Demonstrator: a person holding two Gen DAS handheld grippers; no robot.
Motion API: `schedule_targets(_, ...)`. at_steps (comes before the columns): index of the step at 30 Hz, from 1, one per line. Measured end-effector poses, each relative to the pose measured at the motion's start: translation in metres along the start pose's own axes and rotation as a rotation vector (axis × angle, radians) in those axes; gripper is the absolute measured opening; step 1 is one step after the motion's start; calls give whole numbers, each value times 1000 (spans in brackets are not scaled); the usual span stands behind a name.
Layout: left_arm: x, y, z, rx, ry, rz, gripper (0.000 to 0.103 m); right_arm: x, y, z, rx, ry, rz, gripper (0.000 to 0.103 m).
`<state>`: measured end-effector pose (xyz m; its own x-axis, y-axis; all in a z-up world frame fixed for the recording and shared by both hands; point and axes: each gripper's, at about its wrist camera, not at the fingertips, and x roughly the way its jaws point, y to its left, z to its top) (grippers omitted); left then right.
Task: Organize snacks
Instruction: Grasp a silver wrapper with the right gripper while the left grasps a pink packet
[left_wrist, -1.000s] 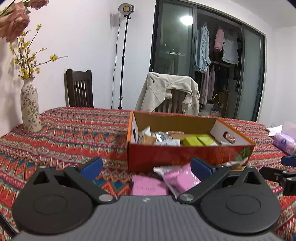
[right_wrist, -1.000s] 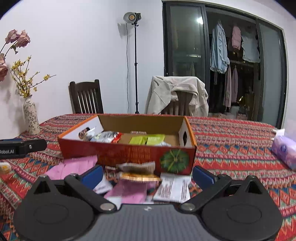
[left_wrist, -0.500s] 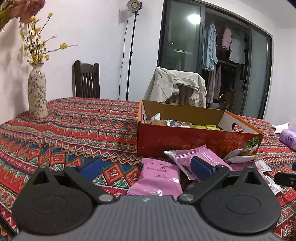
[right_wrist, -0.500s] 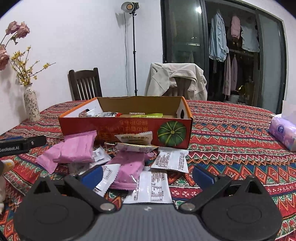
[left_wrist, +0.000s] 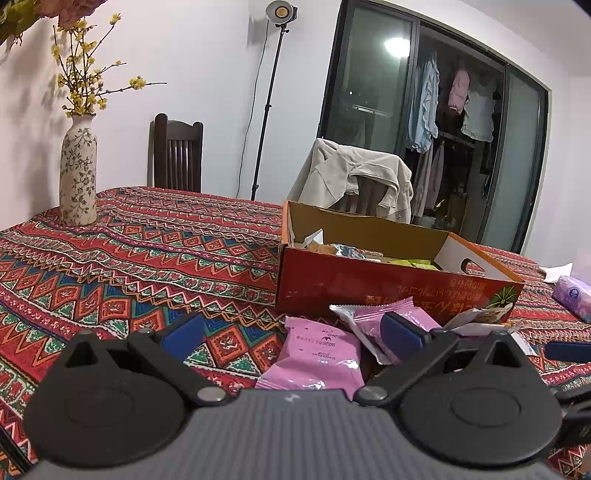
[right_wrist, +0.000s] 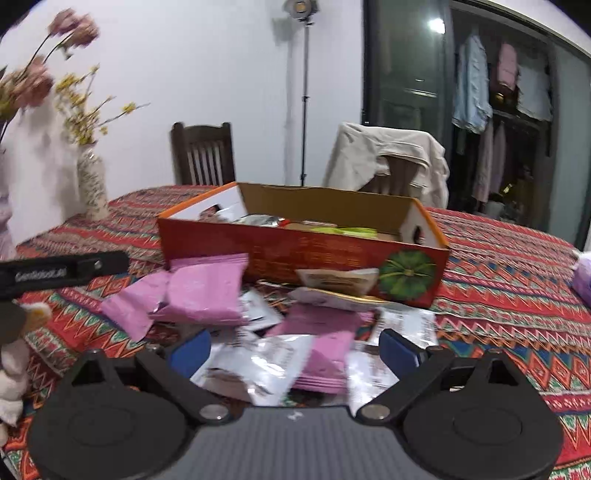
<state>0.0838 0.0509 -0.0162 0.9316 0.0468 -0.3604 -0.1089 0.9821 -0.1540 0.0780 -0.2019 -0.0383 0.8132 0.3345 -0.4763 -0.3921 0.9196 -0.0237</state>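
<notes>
Over the last second both views had been brought down and closer to the heap of pink and white foil snack packets (right_wrist: 295, 332) lying at lower centre on the red patterned tabletop (right_wrist: 517, 295), just before the open red cardboard box (right_wrist: 306, 251). The right gripper (right_wrist: 295, 350) was held over the heap, its jaws spread but just narrowed, nothing pinched. The left gripper (left_wrist: 291, 332) was likewise spread and empty. A pickup was judged imminent. The packets overlapped, which could hinder a single grasp.
</notes>
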Motion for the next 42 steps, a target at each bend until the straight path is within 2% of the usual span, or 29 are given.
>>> schedule_targets(2,0,0,0,-2,-3,-2,103,5,9,0,-34,7,2,95)
schedule_targets(6,-1,1,0,-7,-7,-7,103,19,27,-4,-112,36,-34,72)
schedule_targets(8,-1,1,-1,-11,-3,-8,103,18,29,-4,-126,33,-38,66)
schedule_targets(9,0,2,0,-13,0,-10,103,17,30,-5,-133,27,-40,59)
schedule_targets(10,0,2,-1,-15,3,-10,103,16,31,-6,-147,23,-48,57)
schedule_targets(11,0,3,-1,-17,4,-9,103,14,32,-6,-152,20,-49,56)
schedule_targets(17,0,3,-1,-21,6,-7,103,4,23,-5,-112,-16,-45,35)
schedule_targets(18,0,4,-1,-22,7,-7,103,1,20,-5,-98,-24,-43,24)
schedule_targets(25,2,4,-1,-26,19,4,103,-16,-1,-4,-29,-82,-60,19)
schedule_targets(35,5,3,-1,-20,39,25,103,-29,-40,3,49,-164,-101,19)
schedule_targets(42,11,-13,0,62,90,68,103,-17,-52,-3,92,-177,-69,18)
